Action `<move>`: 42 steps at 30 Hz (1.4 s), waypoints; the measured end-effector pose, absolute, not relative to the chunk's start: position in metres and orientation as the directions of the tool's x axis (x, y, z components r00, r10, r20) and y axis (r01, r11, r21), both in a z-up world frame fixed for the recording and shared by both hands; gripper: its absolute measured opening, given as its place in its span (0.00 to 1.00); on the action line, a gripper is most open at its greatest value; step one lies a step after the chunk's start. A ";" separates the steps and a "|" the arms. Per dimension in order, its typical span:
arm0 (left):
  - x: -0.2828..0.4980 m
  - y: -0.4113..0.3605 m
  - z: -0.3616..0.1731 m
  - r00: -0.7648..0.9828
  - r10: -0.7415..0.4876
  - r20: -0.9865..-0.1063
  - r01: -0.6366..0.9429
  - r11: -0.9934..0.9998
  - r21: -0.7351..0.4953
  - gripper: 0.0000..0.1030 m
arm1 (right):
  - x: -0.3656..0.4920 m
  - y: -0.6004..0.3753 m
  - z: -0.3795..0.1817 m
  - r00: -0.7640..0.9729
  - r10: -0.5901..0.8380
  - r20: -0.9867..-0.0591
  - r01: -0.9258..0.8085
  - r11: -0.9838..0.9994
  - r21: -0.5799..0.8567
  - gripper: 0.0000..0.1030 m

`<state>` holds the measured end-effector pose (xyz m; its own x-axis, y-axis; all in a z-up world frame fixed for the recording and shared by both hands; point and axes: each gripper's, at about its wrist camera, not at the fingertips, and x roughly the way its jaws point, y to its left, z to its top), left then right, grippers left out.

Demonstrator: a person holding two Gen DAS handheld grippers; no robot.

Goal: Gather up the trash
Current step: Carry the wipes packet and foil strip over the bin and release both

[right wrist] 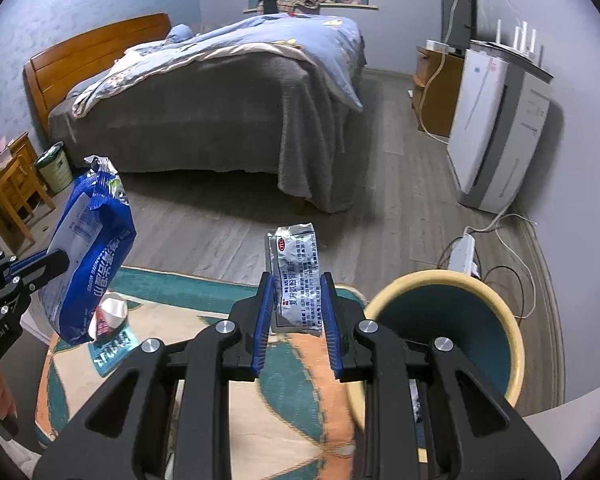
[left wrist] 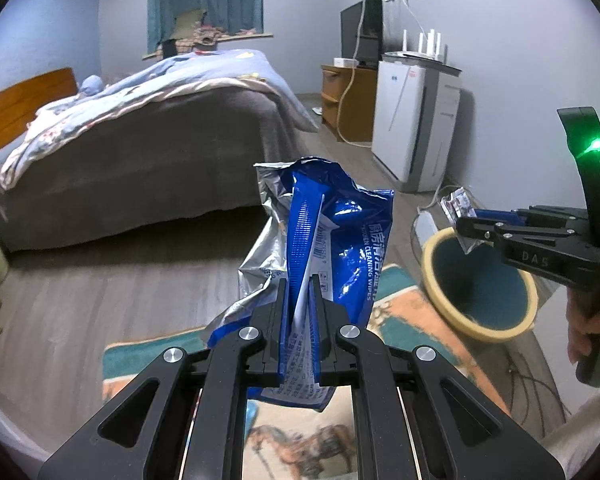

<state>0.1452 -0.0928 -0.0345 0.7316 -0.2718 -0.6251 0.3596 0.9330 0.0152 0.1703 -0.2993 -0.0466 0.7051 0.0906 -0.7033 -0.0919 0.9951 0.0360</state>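
Your left gripper (left wrist: pixel 300 280) is clamped tight on a crumpled blue cleaning-wipes packet (left wrist: pixel 332 236), held in the air above the patterned rug (right wrist: pixel 236 400). Your right gripper (right wrist: pixel 298 300) pinches a small silver medicine sachet (right wrist: pixel 296 276) just beside the rim of the yellow-rimmed waste bin (right wrist: pixel 512 344), which stands at the rug's edge. More scraps (right wrist: pixel 110 320) lie on the rug. Beyond, grey plank floor (left wrist: pixel 100 288), a bed (right wrist: pixel 220 112) and a white air purifier (right wrist: pixel 496 136).
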 end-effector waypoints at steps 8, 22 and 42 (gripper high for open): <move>0.154 -0.143 -0.039 0.706 -0.320 -0.632 0.418 0.909 0.007 0.10 | 0.169 -0.347 -0.051 0.705 0.037 -0.708 -0.018 0.999 0.034 0.23; 0.161 -0.236 -0.061 0.639 -0.387 -0.665 0.527 0.850 0.011 0.10 | 0.164 -0.441 -0.072 0.657 -0.052 -0.752 0.142 0.988 0.056 0.23; 0.153 -0.325 -0.108 0.531 -0.444 -0.722 0.649 0.761 0.010 0.11 | 0.154 -0.519 -0.112 0.540 -0.086 -0.837 0.311 0.945 0.104 0.23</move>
